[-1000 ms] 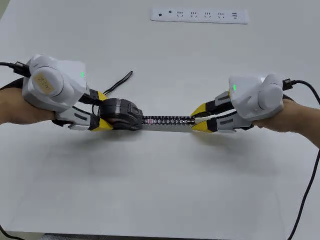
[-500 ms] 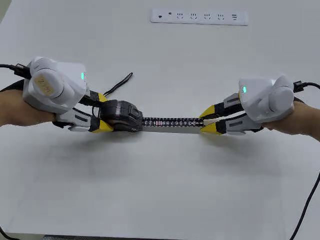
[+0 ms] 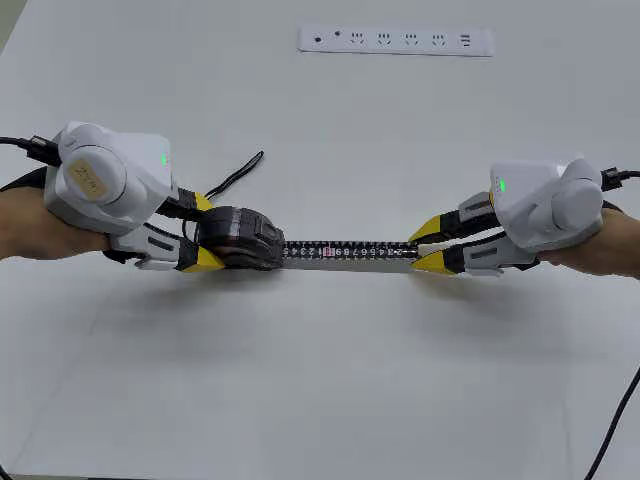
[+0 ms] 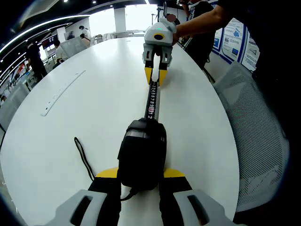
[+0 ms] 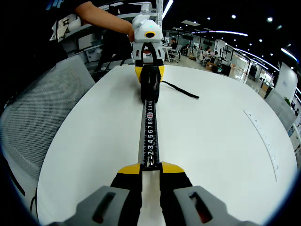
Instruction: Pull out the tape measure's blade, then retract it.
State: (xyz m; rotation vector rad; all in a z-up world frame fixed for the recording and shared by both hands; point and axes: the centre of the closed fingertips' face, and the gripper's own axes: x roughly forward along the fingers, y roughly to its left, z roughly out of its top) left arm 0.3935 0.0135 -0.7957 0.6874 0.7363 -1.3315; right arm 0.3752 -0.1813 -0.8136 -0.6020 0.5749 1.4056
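Observation:
A black tape measure (image 3: 240, 238) (image 4: 142, 153) (image 5: 150, 85) lies on the white table, gripped at its rear by my left gripper (image 3: 203, 232) (image 4: 141, 173). Its dark numbered blade (image 3: 345, 250) (image 4: 153, 99) (image 5: 150, 136) runs out to the right, just above the table. My right gripper (image 3: 430, 247) (image 5: 151, 168) is shut on the blade's end. The tape's black wrist strap (image 3: 235, 174) (image 4: 83, 155) (image 5: 181, 90) trails on the table behind the case. Both grippers have yellow-tipped jaws.
A white power strip (image 3: 396, 40) (image 4: 62, 93) (image 5: 261, 134) lies at the table's far side. A black cable (image 3: 610, 425) hangs from the right gripper near the table's right edge. Mesh chairs (image 4: 254, 136) (image 5: 42, 108) stand beside the table.
My right gripper has moved to the right with the blade's end, drawing more blade out of the case. The left gripper has held the case in place.

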